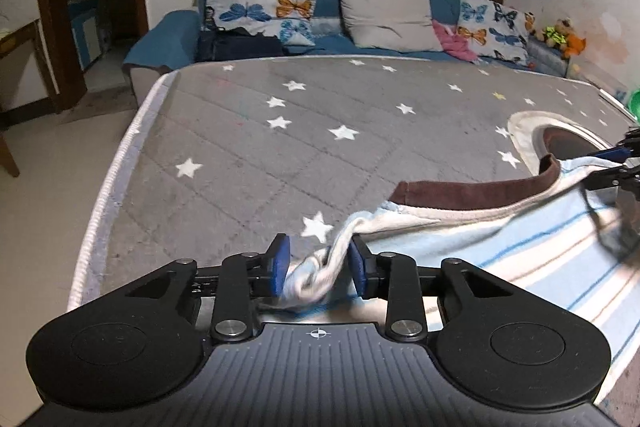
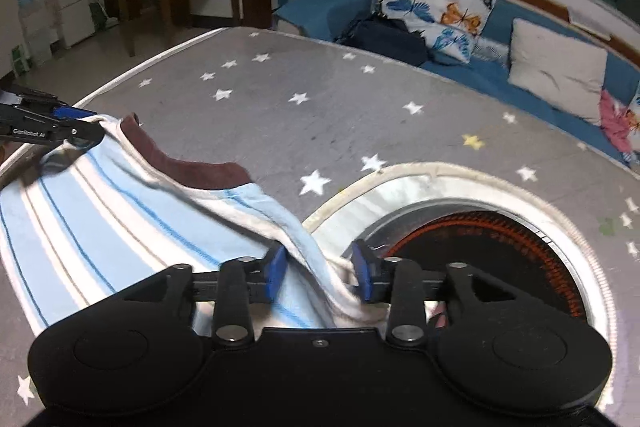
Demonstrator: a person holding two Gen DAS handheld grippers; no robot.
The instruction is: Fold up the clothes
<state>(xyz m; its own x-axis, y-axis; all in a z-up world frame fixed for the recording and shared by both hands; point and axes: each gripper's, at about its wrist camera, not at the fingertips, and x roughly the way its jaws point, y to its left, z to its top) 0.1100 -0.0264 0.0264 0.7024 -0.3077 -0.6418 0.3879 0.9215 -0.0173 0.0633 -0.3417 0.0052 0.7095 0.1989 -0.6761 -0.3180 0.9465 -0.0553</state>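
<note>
A light blue striped shirt (image 1: 520, 251) with a brown collar (image 1: 472, 197) hangs stretched between my two grippers above the grey star-patterned table cover (image 1: 280, 155). My left gripper (image 1: 318, 261) has a bunched corner of the shirt between its blue pads, which stand somewhat apart. My right gripper (image 2: 320, 269) has the other shoulder edge of the shirt (image 2: 120, 211) between its pads, also with a gap. Each gripper shows at the edge of the other's view, the right one (image 1: 616, 163) and the left one (image 2: 60, 125).
A round opening with a white rim (image 2: 440, 179) and a dark heater (image 2: 500, 259) inside sits in the table at the right. A blue sofa (image 1: 380, 27) with butterfly pillows (image 1: 260, 3) stands behind the table. Bare floor (image 1: 48, 187) lies to the left.
</note>
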